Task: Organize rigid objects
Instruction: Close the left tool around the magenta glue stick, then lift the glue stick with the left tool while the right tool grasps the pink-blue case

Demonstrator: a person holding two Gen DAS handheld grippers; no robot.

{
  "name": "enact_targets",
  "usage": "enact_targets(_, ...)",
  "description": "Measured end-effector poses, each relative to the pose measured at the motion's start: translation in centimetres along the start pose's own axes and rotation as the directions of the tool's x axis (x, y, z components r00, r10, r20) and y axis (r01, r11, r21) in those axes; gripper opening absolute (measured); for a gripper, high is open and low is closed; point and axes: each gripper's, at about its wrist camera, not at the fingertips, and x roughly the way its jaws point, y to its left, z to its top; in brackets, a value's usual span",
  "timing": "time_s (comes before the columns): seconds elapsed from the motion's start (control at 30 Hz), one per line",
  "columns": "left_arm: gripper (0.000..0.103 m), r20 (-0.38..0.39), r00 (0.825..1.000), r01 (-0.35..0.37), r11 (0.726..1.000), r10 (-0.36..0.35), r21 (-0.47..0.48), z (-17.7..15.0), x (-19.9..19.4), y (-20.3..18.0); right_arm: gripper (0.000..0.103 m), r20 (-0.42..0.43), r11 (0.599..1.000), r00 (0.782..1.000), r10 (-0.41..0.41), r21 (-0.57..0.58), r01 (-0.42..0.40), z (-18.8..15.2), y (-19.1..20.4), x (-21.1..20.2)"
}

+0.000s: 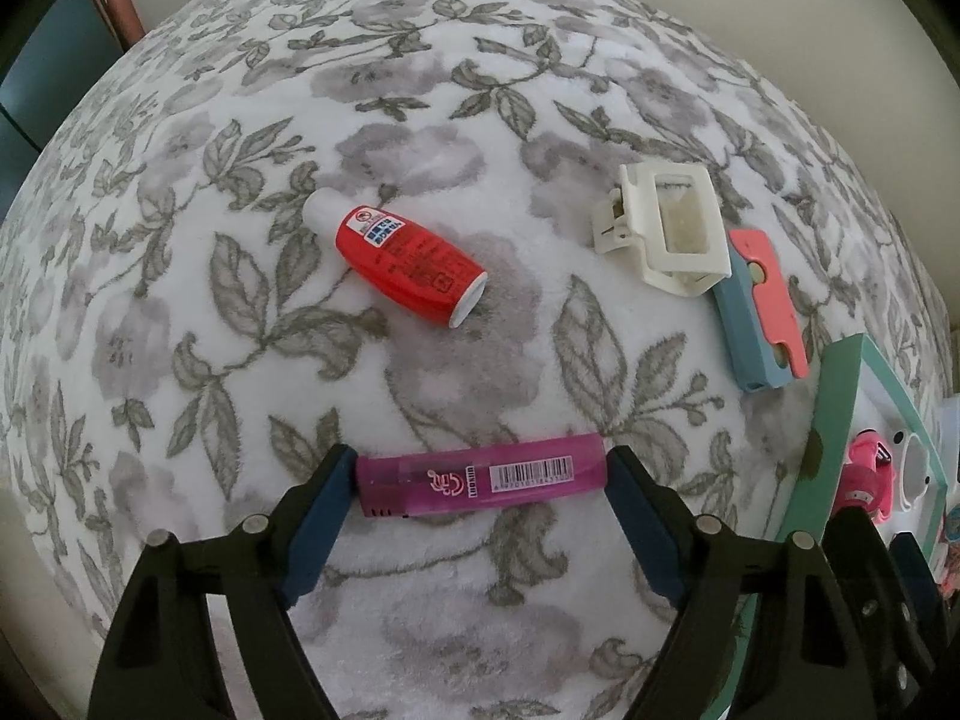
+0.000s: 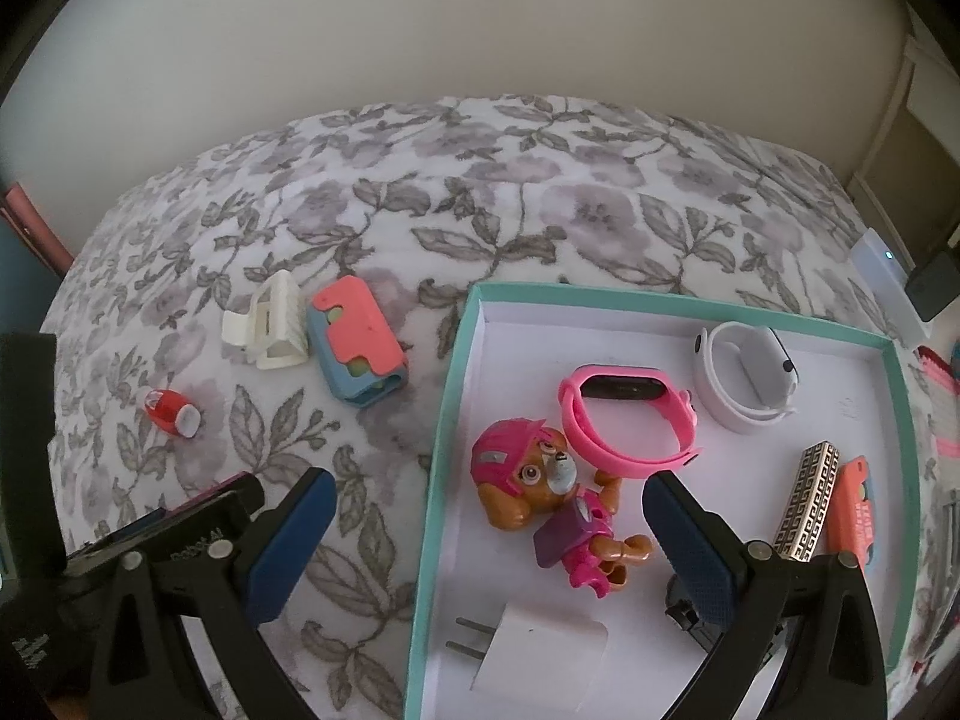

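My left gripper [image 1: 478, 483] is shut on a purple lighter [image 1: 480, 483], its blue pads touching both ends, low over the floral blanket [image 1: 420, 120]. A red bottle [image 1: 399, 261], a cream hair claw [image 1: 660, 228] and a blue-and-coral case [image 1: 759, 312] lie beyond it. My right gripper [image 2: 489, 516] is open and empty over the left wall of a teal-rimmed box [image 2: 444, 420]. The box holds a pink pup toy [image 2: 558, 504], a pink band [image 2: 630, 414], a white band [image 2: 744, 375], a white plug [image 2: 540, 648], a patterned bar [image 2: 807, 498] and a coral item [image 2: 855, 504].
The box's corner [image 1: 840, 396] shows at the right of the left wrist view. The bottle [image 2: 171, 411], claw [image 2: 264, 324] and case [image 2: 357, 342] lie left of the box in the right wrist view. A wall [image 2: 480, 30] stands behind the bed.
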Motion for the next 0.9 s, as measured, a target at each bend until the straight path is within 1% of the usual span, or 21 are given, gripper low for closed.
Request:
enact_targets(0.33, 0.083, 0.006, 1.000, 0.015, 1.000, -0.015, -0.002, 0.3, -0.7, 0.5, 0.103, 0.003, 1.000, 1.000, -0.007, -0.007, 0.007, 0.0, 0.2, 0.1)
enact_targets(0.57, 0.083, 0.028, 0.999, 0.033, 0.999, -0.033, -0.003, 1.6, -0.9, 0.7, 0.103, 0.005, 0.999, 1.000, -0.017, -0.029, 0.017, 0.5, 0.2, 0.6)
enact_targets(0.77, 0.083, 0.057, 0.998, 0.044, 0.998, -0.041, -0.049, 3.2, -1.4, 2.3, 0.103, -0.003, 1.000, 1.000, -0.018, -0.022, 0.018, 1.3, 0.4, 1.4)
enact_targets(0.9, 0.083, 0.075, 0.996, 0.059, 0.995, -0.053, -0.081, 4.0, -1.9, 3.7, 0.103, 0.016, 0.998, 0.999, -0.030, -0.051, 0.030, 2.2, 1.2, 1.6)
